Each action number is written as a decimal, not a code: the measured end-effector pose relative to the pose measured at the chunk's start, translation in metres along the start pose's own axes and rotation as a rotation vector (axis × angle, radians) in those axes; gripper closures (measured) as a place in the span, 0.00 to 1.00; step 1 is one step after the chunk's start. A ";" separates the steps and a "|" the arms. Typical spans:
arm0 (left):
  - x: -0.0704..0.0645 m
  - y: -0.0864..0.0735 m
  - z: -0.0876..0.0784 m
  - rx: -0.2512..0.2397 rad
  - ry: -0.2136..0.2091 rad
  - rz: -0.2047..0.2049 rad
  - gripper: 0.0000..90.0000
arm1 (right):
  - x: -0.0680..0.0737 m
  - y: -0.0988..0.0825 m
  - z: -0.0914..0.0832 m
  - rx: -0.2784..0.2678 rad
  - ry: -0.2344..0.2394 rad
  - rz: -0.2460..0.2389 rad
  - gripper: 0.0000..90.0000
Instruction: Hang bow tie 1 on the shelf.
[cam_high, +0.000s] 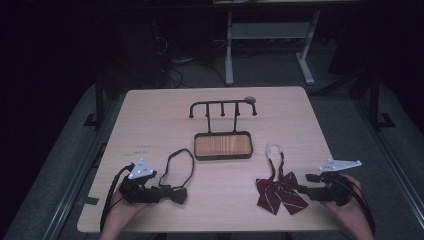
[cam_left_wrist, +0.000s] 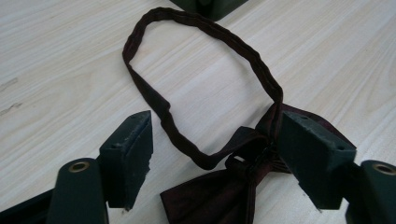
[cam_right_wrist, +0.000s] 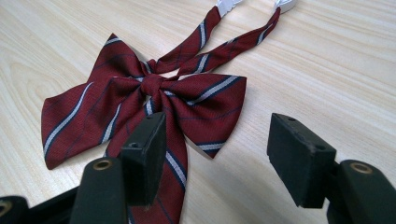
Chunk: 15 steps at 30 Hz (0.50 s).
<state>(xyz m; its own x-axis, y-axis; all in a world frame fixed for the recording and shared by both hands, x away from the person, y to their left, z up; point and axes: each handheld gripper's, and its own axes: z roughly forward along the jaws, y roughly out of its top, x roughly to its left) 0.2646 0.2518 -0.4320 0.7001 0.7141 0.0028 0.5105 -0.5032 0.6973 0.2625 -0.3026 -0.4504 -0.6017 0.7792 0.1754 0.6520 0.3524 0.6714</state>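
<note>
Nothing hangs on the rack (cam_high: 222, 114) yet. Nearer than it, both ties lie flat: left hand-held gripper (cam_high: 167, 194) spread around the dark bow tie (cam_high: 176, 194), right hand-held gripper (cam_high: 301, 189) spread beside the striped bow tie (cam_high: 280, 194).

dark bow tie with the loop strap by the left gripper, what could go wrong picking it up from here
The left gripper stands open over the dark maroon bow tie, with the knot and thin fabric loop strap bunched between the jaws. Closing here might pinch only the strap, leaving the bow dangling. The strap's far end lies by the black hook stand with wooden tray, so lifting may drag it against the tray.
</note>
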 end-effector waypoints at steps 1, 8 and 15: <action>0.000 0.000 0.001 0.001 -0.003 0.000 0.29 | 0.000 0.000 0.000 0.000 -0.001 0.000 0.42; 0.001 -0.002 0.000 -0.008 -0.004 -0.005 0.28 | 0.003 0.002 0.002 0.010 0.008 -0.010 0.42; 0.001 -0.003 0.000 -0.007 -0.005 0.002 0.28 | 0.009 0.011 0.002 0.015 0.009 -0.034 0.41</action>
<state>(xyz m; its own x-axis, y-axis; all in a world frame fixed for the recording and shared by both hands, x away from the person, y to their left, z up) 0.2637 0.2539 -0.4338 0.7031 0.7111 0.0007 0.5060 -0.5010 0.7021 0.2654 -0.2908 -0.4434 -0.6276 0.7620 0.1595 0.6379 0.3859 0.6665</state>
